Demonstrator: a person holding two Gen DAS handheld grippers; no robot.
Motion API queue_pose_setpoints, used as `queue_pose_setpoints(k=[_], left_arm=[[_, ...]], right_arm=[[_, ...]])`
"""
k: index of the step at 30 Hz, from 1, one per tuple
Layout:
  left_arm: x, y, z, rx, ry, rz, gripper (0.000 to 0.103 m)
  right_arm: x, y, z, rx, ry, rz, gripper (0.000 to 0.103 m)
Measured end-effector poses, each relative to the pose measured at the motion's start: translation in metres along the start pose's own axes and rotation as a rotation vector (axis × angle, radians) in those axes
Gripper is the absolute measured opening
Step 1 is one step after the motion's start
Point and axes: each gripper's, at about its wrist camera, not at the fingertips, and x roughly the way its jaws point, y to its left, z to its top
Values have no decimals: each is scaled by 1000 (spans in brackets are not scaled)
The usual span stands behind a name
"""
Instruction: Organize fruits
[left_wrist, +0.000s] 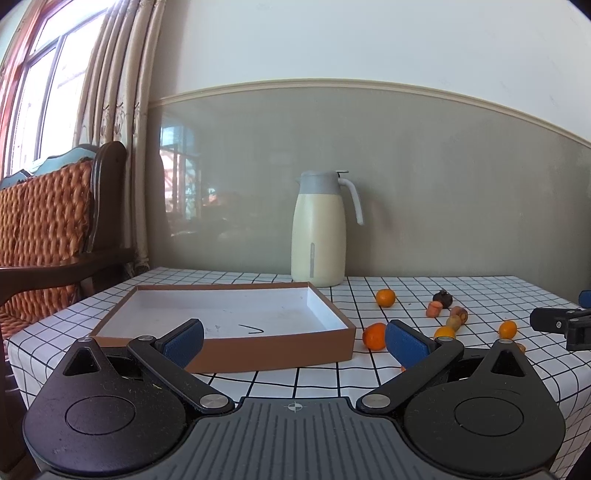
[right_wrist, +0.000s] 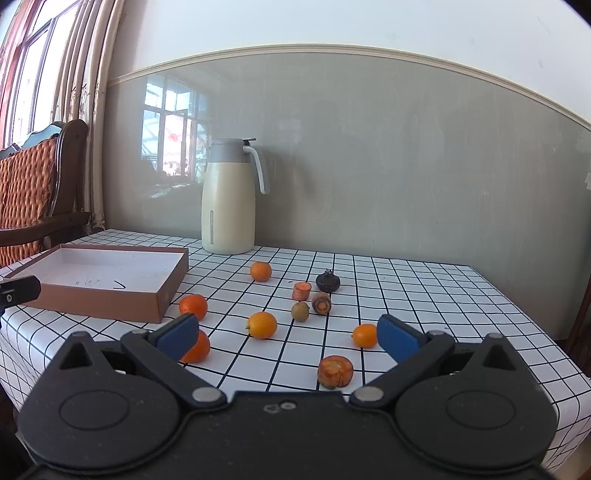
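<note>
- The room has a grey-green wall with a pale moulding, curtains at a window on the left, and a wooden chair (left_wrist: 55, 229) with an orange woven back.
- A table under a white cloth with black grid lines (right_wrist: 424, 295) carries everything.
- A shallow brown box (right_wrist: 107, 280) with a white inside lies on the left part of the table; nothing is in it but pen marks.
- A cream jug (right_wrist: 228, 206) with a grey lid and handle stands upright at the back, by the wall.
- The left gripper (left_wrist: 293, 338) hovers before the box, jaws spread wide and holding nothing.
- The right gripper (right_wrist: 286, 332) hovers over the fruit, jaws also wide and holding nothing.
- Fruit lies loose on the cloth right of the box: oranges (right_wrist: 193, 306) near the box corner and further back, a yellow-orange citrus (right_wrist: 262, 325), a small one (right_wrist: 364, 335) beside the right blue pad.
- Carrot pieces (right_wrist: 335, 371), a dark round fruit (right_wrist: 328, 282) and a greenish one (right_wrist: 300, 311) sit among them.
</note>
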Motion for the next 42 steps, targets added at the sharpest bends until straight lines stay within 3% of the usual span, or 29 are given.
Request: queue_pose_setpoints(k=[42], left_arm=[[4,-1,1,-2,18,5,103]], right_arm=[[-2,-1,0,3,-5,1,97]])
